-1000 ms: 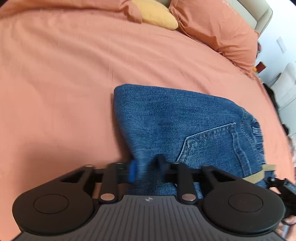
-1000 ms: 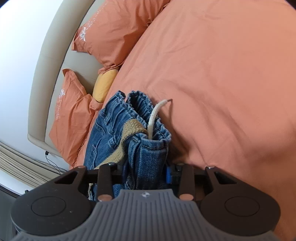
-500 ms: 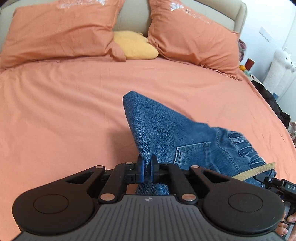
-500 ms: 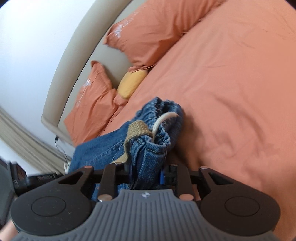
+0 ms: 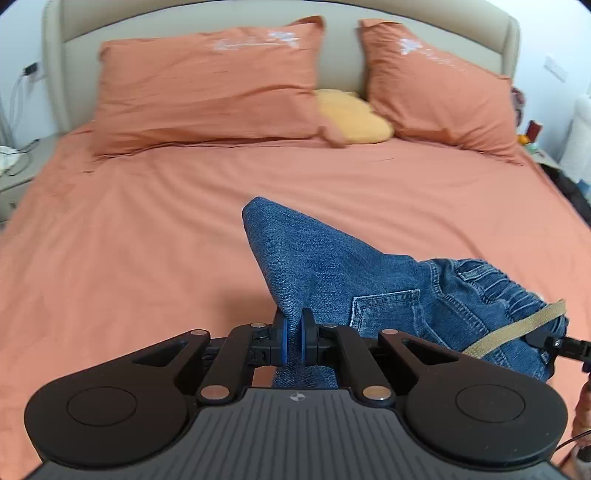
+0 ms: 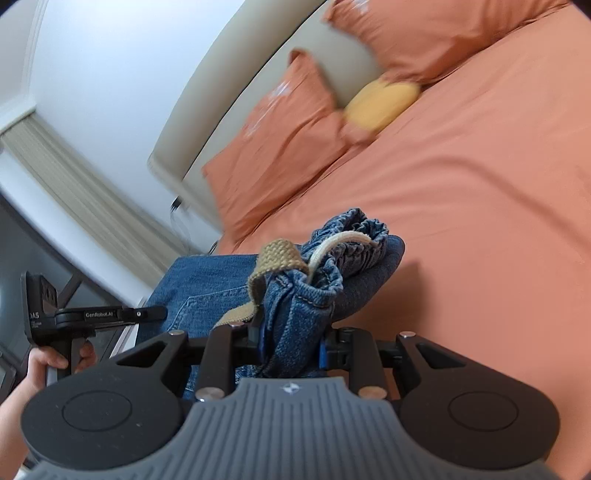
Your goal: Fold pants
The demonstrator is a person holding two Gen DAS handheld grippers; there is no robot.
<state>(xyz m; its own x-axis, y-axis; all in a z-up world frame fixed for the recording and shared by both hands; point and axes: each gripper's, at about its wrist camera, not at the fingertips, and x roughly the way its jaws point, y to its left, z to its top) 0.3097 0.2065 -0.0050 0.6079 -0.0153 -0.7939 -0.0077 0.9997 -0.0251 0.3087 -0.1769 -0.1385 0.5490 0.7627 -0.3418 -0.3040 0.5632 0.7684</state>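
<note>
The folded blue jeans [image 5: 369,273] hang between my two grippers, lifted off the orange bed sheet [image 5: 129,240]. My left gripper [image 5: 291,338] is shut on the folded leg end of the jeans. My right gripper [image 6: 291,341] is shut on the bunched elastic waistband [image 6: 354,236], where a tan belt strap [image 6: 280,258] and a white drawstring [image 6: 343,240] stick out. A back pocket [image 5: 388,310] faces the left wrist camera. The right gripper's tip [image 5: 554,341] shows at the right edge of the left wrist view.
Two orange pillows [image 5: 207,85] [image 5: 436,88] and a yellow cushion [image 5: 351,118] lie against the beige headboard [image 5: 236,18]. A nightstand [image 5: 14,162] stands to the left of the bed. The other hand-held gripper [image 6: 74,317] shows at left in the right wrist view.
Both grippers have risen with the jeans, lifting them off the sheet. The left view now faces the headboard; the right view has tilted towards the wall and curtain.
</note>
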